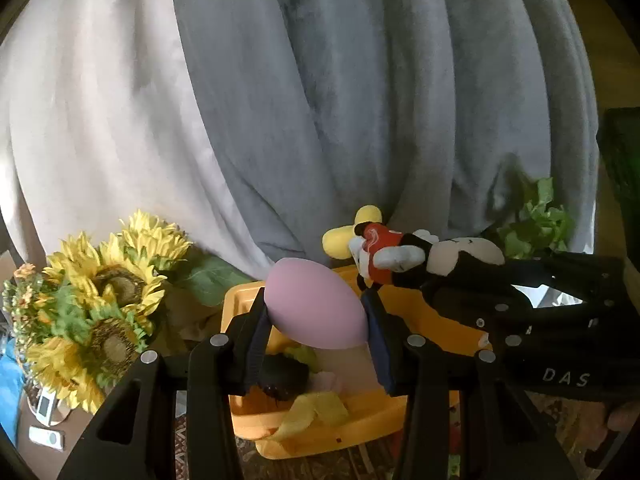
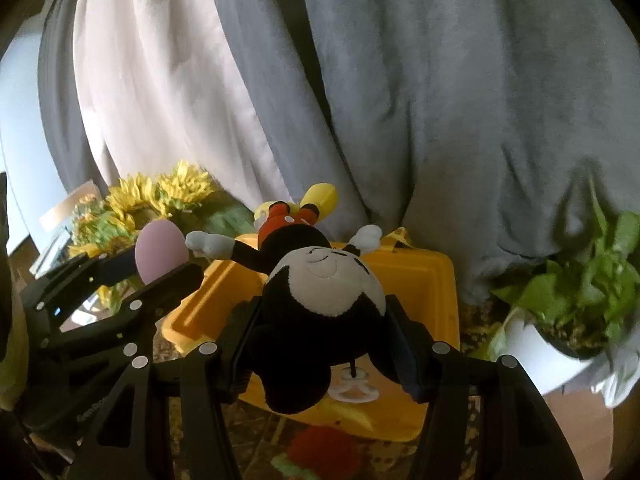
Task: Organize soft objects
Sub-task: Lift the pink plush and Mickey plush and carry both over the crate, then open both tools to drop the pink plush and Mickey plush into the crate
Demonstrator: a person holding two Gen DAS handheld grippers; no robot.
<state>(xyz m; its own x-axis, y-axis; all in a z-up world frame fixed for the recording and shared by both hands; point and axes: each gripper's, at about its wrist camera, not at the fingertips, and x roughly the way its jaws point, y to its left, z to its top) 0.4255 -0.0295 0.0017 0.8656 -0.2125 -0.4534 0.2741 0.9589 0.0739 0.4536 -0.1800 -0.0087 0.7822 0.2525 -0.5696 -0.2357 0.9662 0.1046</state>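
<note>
The left tongs (image 1: 318, 316) are clamped on a pink egg-shaped squishy toy (image 1: 316, 304), w/ a pad pressed on each side, so the jaws are only partly closed around it. The toy is held up over a yellow bin (image 1: 240, 300). The right tongs (image 2: 320, 320) are squeezed on a black mouse plush (image 2: 320, 284), gripped by the head; the body w/ red shorts and yellow shoes is pointed away, toward the grey curtain (image 2: 440, 100). The plush is also held up over the yellow bin, just beside the pink toy. In the bin, a dark soft thing (image 1: 284, 376) and a yellow cloth bit (image 1: 316, 412) can be seen. The letters "DAS" (image 1: 566, 378) can be read on the right tongs' black frame in the left view; the rest of the word is hidden. Sunflowers (image 1: 100, 292) are seen at left and a green potted plant (image 2: 576, 292) at right.
</note>
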